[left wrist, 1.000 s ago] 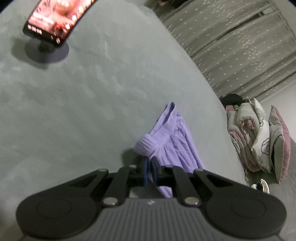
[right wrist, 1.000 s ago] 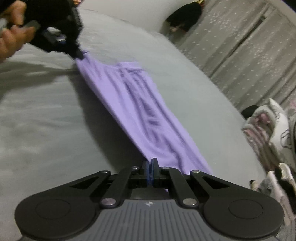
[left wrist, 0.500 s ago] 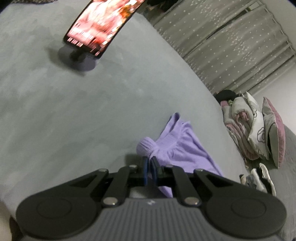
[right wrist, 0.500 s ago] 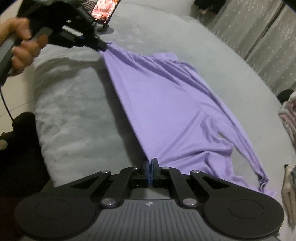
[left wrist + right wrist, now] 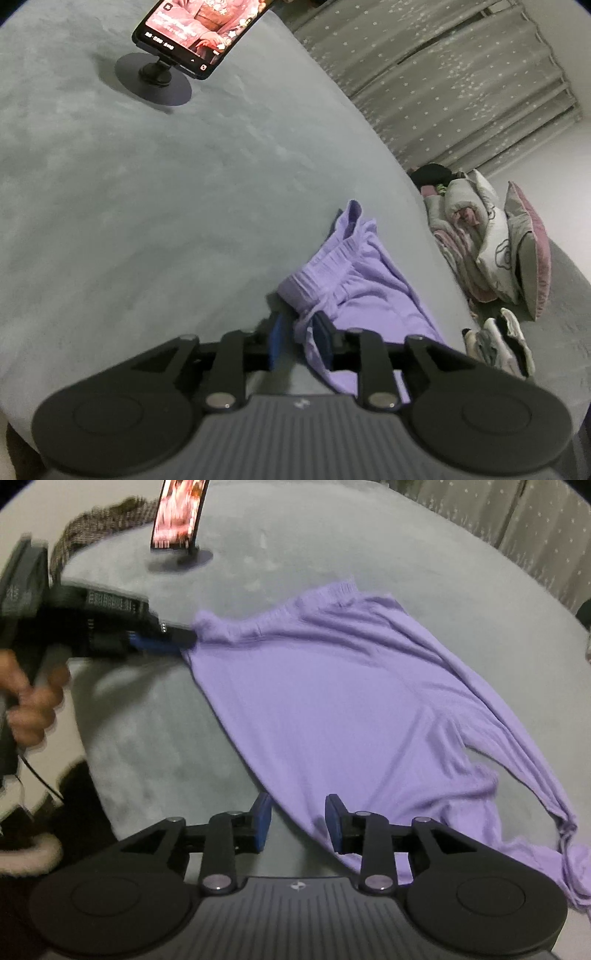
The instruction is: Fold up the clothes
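Observation:
Purple trousers (image 5: 332,701) lie spread on the grey bed (image 5: 147,746), waistband toward the far left, legs trailing to the right. My right gripper (image 5: 297,823) is open, its jaws apart over the near hem edge. My left gripper (image 5: 301,341) is open too, with the gathered waistband (image 5: 325,273) and drawstring lying between and just beyond its fingers. In the right wrist view the left gripper (image 5: 173,642) sits at the waistband corner, held by a hand (image 5: 33,701).
A phone on a round stand (image 5: 177,48) is at the far side of the bed, also in the right wrist view (image 5: 177,520). Folded bedding and a pillow (image 5: 491,240) lie off the bed's right edge by the curtains (image 5: 443,81). Floor lies left of the bed.
Both grippers were shut on the trousers and have opened. The trousers have been lowered from stretched in the air to lying flat on the bed.

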The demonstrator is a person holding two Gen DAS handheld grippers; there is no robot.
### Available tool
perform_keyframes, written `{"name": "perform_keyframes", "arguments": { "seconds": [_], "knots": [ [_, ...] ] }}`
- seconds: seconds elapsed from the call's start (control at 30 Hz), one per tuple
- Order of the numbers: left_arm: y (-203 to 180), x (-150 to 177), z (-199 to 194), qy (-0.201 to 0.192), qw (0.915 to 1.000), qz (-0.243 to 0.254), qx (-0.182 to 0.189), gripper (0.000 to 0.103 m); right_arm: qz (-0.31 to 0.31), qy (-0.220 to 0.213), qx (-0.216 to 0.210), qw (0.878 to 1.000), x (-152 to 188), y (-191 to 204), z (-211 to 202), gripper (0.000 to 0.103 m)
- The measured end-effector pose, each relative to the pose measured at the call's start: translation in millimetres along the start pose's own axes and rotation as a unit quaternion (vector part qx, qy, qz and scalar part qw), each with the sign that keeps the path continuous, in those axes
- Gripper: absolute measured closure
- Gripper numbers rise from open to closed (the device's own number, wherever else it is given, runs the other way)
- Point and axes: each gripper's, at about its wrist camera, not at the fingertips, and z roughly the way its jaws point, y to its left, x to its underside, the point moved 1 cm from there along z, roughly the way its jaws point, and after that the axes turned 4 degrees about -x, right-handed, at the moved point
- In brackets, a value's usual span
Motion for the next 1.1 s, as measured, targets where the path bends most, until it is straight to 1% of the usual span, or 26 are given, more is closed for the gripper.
{"name": "perform_keyframes", "arguments": {
  "seconds": [0.13,0.27,0.37,0.43,0.57,0.63,0.73,0.83,0.9,1.0,1.1],
  "knots": [
    [2,-4,-2,0.001,0.9999,-0.009,0.014,0.074,0.039,-0.012,-0.018,0.999,-27,-1,2,0.071],
    [7,-8,-4,0.006,0.9995,-0.018,0.026,0.069,0.059,-0.039,-0.014,0.997,-68,-3,12,0.070],
    [9,-12,-2,0.020,0.9981,-0.036,0.045,0.063,0.068,-0.051,-0.016,0.996,-96,-6,23,0.070],
    [11,-14,1,0.033,0.9973,-0.042,0.050,0.062,0.080,-0.051,-0.015,0.995,-116,-9,36,0.070],
    [13,-18,8,0.055,0.9957,-0.058,0.048,0.062,0.119,-0.043,-0.002,0.992,-146,-20,59,0.069],
    [14,-21,12,0.064,0.9941,-0.069,0.053,0.062,0.145,-0.039,0.001,0.989,-156,-28,70,0.068],
    [16,-25,20,0.078,0.9909,-0.090,0.063,0.062,0.195,-0.031,-0.007,0.980,-168,-43,87,0.065],
    [19,-28,28,0.091,0.9851,-0.121,0.080,0.062,0.233,-0.026,-0.017,0.972,-178,-53,102,0.064],
    [22,-29,33,0.098,0.9819,-0.138,0.086,0.063,0.248,-0.024,-0.019,0.968,-182,-57,109,0.064],
    [25,-32,39,0.103,0.9791,-0.154,0.084,0.065,0.259,-0.018,-0.012,0.966,-189,-60,121,0.064],
    [28,-30,45,0.103,0.9788,-0.161,0.074,0.072,0.269,-0.011,-0.012,0.963,-195,-59,132,0.064]
  ]
}}
